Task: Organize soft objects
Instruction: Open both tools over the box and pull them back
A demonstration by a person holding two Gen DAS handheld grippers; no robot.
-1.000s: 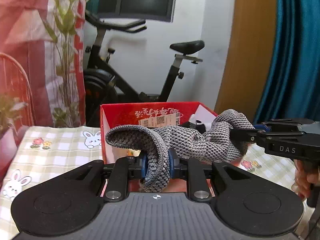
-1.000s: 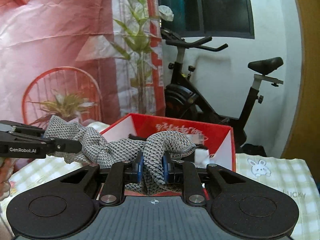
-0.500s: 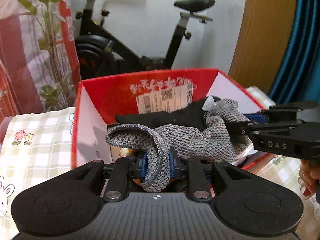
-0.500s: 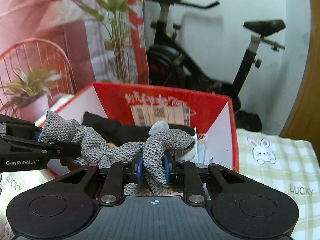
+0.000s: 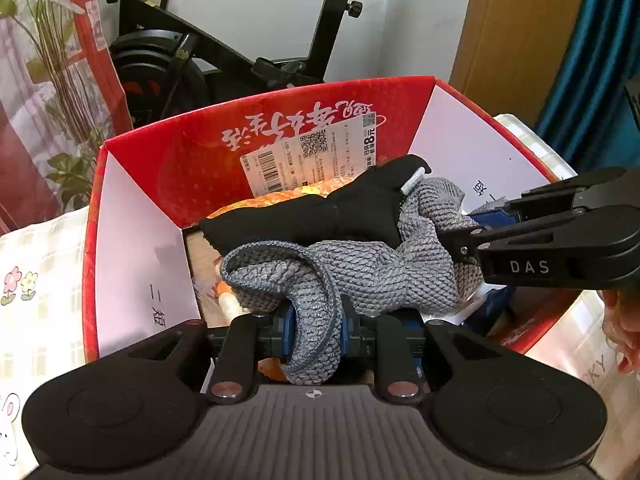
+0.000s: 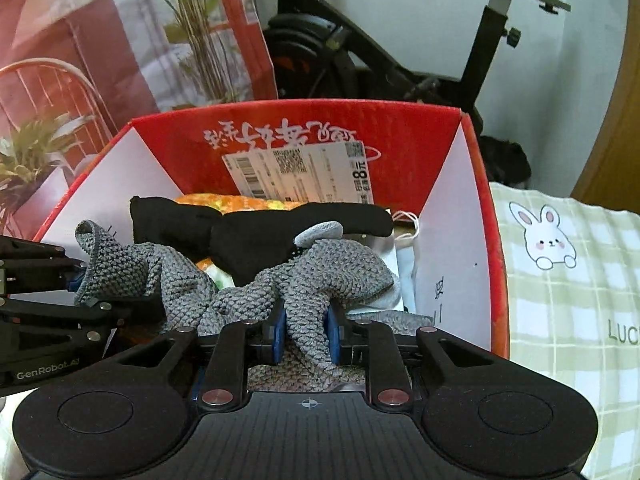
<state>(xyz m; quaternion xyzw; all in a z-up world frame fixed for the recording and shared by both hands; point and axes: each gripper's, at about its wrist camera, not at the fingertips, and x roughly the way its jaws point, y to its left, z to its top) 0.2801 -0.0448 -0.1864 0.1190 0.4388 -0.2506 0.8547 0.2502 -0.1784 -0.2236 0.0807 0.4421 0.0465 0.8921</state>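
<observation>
Left wrist view: your left hand-held gripper (image 5: 316, 326) and right hand-held gripper (image 6: 306, 330) each pinch one end of the limp, light grey knit cloth (image 5: 360, 276) over the red box (image 5: 132, 216), so keep those end grips.

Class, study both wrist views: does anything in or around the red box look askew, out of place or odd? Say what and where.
Yes. The grey knit cloth is twisted into a rope, pinched at each end by the left tongs and right tongs, above the red box. The box's printed lettering and label appear upside down.
</observation>
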